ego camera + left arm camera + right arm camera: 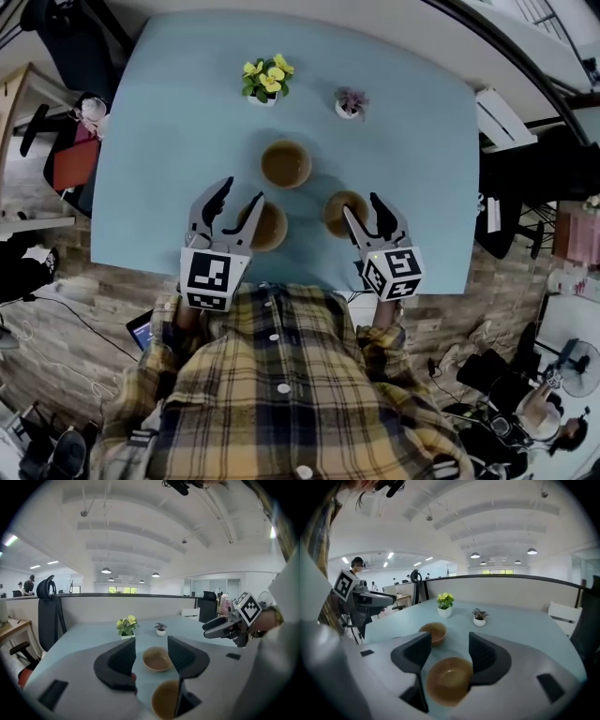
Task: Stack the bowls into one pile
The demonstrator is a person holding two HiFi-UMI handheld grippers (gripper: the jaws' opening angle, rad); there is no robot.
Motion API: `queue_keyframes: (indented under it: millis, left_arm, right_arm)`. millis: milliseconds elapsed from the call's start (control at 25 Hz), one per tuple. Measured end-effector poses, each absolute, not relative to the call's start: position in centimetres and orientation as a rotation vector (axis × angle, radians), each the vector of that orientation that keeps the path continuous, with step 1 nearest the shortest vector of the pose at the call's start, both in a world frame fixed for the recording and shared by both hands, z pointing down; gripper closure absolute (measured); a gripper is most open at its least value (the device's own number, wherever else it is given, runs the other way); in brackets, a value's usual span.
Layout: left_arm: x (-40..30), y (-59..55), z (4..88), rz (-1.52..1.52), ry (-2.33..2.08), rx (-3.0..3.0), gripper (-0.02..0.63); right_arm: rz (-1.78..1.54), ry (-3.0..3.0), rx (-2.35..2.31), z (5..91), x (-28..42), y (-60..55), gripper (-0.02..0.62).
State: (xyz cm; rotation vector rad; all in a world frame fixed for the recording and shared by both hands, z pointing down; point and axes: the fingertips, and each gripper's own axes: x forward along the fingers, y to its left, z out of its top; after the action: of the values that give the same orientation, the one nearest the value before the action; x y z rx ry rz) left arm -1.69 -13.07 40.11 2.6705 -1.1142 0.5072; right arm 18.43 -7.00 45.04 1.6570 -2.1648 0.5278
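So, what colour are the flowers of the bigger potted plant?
The flowers are yellow, over green leaves; the head view shows them best.

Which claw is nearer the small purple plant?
Right. The right claw is nearly in line with the plant, at a bowl; the left claw is farther off to the side.

shirt: yellow-navy plaid | left tongs, right tongs: grey — marker cubes

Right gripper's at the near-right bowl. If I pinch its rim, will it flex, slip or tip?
The bowl looks rigid and smooth, faintly glossy, so it probably won't flex, but the right gripper might slip on the rim. It's wide, shallow and upright on the table, so unlikely to roll; a one-sided rim pinch may tilt it.
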Motion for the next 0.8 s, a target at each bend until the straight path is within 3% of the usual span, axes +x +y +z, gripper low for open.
queue_keyframes:
  millis: [800]
  left_arm:
    - [-0.9,-13.2,42.9,0.571,-1.113,2.621,0.423]
  right_arm:
    - [0.664,-1.898,1.466,55.4,22.7,-5.7,0.353]
